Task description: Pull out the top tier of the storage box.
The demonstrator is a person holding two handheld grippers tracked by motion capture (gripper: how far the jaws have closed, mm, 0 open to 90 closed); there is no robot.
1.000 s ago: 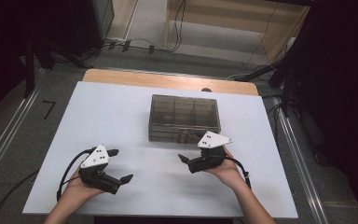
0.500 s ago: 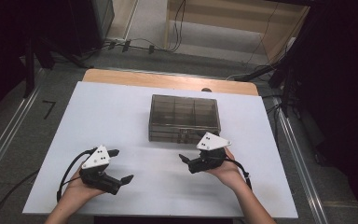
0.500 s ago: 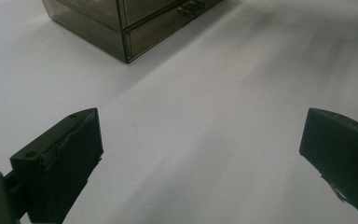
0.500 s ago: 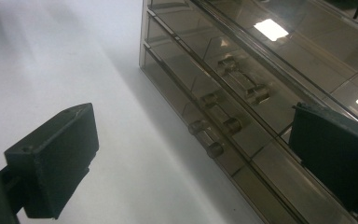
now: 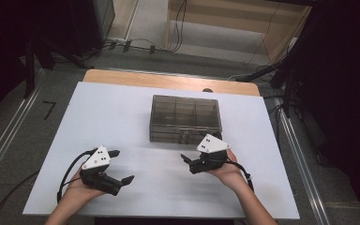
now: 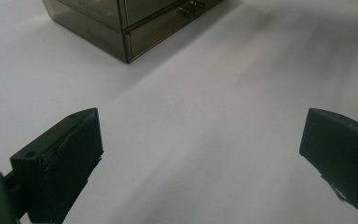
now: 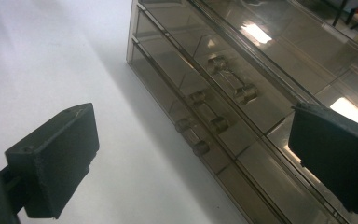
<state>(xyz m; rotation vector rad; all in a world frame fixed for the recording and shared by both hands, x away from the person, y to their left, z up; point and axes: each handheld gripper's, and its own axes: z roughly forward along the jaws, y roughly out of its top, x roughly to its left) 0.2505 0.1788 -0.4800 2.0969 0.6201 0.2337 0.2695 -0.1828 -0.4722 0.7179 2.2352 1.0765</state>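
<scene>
On the near left of the white tabletop (image 5: pixel 122 108), the left gripper (image 5: pixel 121 166) rests in the person's left hand (image 5: pixel 77 190), its grey three-cornered plate on top and its cable looping out to the left side. Its fingers (image 6: pixel 70 154) are spread wide with nothing between them; in the left gripper view bare tabletop lies in the gap, and a corner of the smoky clear box (image 6: pixel 135 23) sits farther off, well apart from the fingertips.

Toward the middle, the box (image 5: pixel 185 118) stands flat on the tabletop, a little beyond both grippers and nearer the far wooden edge (image 5: pixel 168 82). It is a shallow, dark-tinted organizer with a closed lid, and dividers show through the top (three compartments across, as far as can be told from above). Two small latches sit on its near front wall.

To the right, the right gripper (image 5: pixel 193 161) is held in the person's right hand (image 5: pixel 225 171), just in front of the box's near right corner, pointing leftward along the front wall. Its fingers (image 7: pixel 60 154) are likewise wide apart and hold nothing. In the right gripper view the box front (image 7: pixel 223 121) runs diagonally between them, the latches (image 7: pixel 214 116) close ahead, though neither finger touches the box.
</scene>
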